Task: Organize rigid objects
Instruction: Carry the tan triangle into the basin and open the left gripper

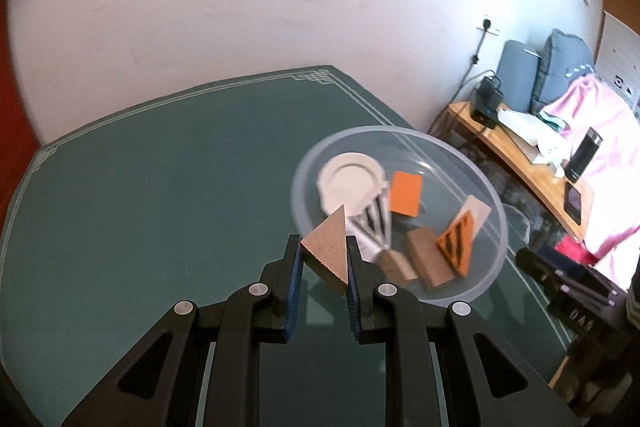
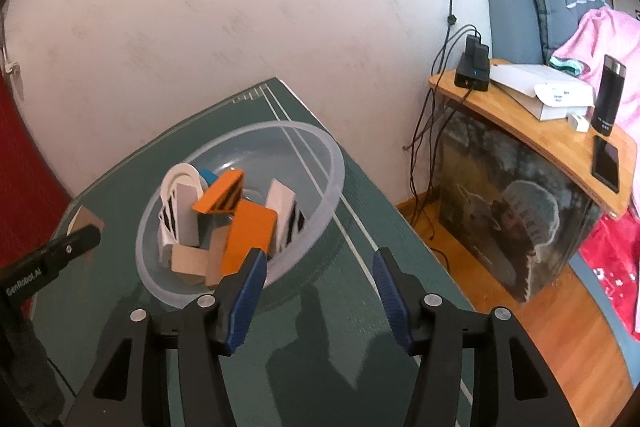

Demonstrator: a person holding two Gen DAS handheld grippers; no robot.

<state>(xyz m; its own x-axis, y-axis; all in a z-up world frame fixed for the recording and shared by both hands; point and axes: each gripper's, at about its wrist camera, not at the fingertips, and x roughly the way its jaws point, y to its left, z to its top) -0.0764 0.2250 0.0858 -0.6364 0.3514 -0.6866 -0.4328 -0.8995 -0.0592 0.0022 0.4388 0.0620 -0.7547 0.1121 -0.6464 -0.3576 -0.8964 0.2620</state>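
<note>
Brown triangular block (image 1: 326,251) sits pinched between the blue pads of the left tool (image 1: 323,263), held above the green tabletop (image 1: 140,187) just short of the near rim of a clear plastic bowl (image 1: 480,187). Inside the bowl lie a white round lid (image 1: 350,185), an orange rectangular block (image 1: 406,193), an orange striped wedge (image 1: 456,241), white striped pieces and more brown blocks, heaped loosely against one another. In the right wrist view the same bowl (image 2: 332,163) stands near the tabletop's (image 2: 360,307) right edge, with the right tool (image 2: 318,283) released beside it, its jaws spread and nothing between them; its left pad overlaps the bowl's near wall in the picture. The left tool's black finger (image 2: 76,241) shows at the left of that view. Beyond the tabletop, a wooden side shelf (image 2: 520,123) carries a black charger (image 2: 474,67), a white box (image 2: 540,89), a dark tumbler (image 2: 610,95) and a phone (image 2: 606,163).
</note>
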